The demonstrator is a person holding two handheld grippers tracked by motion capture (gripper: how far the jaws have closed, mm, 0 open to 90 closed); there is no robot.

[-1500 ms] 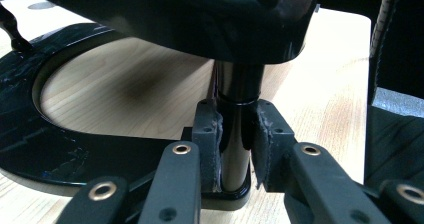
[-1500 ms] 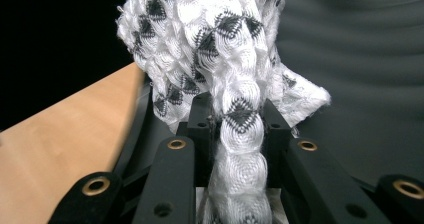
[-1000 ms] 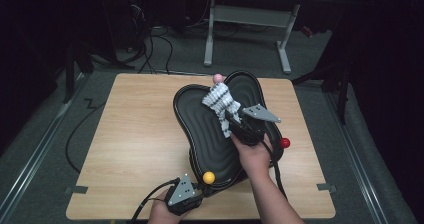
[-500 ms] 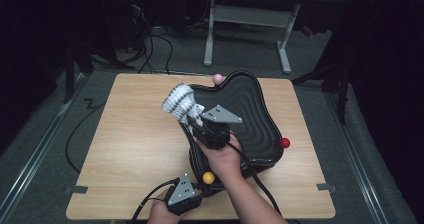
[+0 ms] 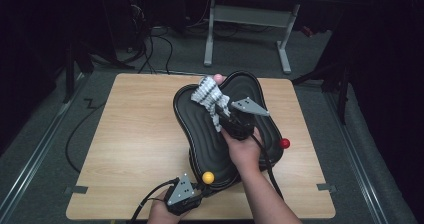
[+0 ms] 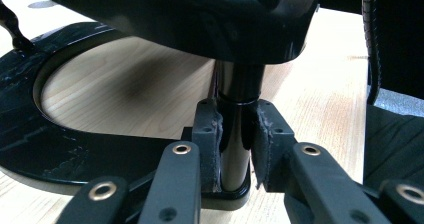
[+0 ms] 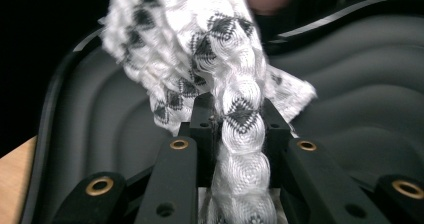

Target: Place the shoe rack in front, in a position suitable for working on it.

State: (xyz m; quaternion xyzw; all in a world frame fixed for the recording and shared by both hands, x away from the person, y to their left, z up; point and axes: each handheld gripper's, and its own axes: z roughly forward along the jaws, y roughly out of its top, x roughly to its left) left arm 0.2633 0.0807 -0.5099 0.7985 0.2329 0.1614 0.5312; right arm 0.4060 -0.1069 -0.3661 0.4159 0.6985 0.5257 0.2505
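High view, table: a light wooden table (image 5: 130, 149) carries a glossy black tray (image 5: 260, 109) with a wavy outline and rippled ridges across its inside.
High view, cloth: a white cloth (image 5: 207, 95) with a dark diamond pattern hangs bunched over the far left part of the tray, touching its ridged surface.
High view, right gripper: the right gripper (image 5: 218, 115) reaches over the tray from the person's right hand (image 5: 245, 151), with a grey three-cornered plate on top; its jaws pinch the cloth.
High view, left gripper: the left gripper (image 5: 202, 188) sits at the near table edge, against the near end of the tray.
High view, small things: a yellow ball (image 5: 208, 177) sits by the tray's near edge, a red ball (image 5: 284, 143) by its right edge, and a pink rounded thing (image 5: 218, 78) at its far rim.
High view, writing: no brand or lettering can be read.
Left gripper view, grip: the jaws press from both sides on a shiny black post (image 6: 239, 129) under the tray, which rises from a black ring-shaped base (image 6: 30, 139) lying on the wood.
Right gripper view, grip: the jaws close tightly on a twisted strand of the cloth (image 7: 240, 119), whose weave shows swirling loops and black diamonds; the tray's (image 7: 360, 84) ridges lie behind it.
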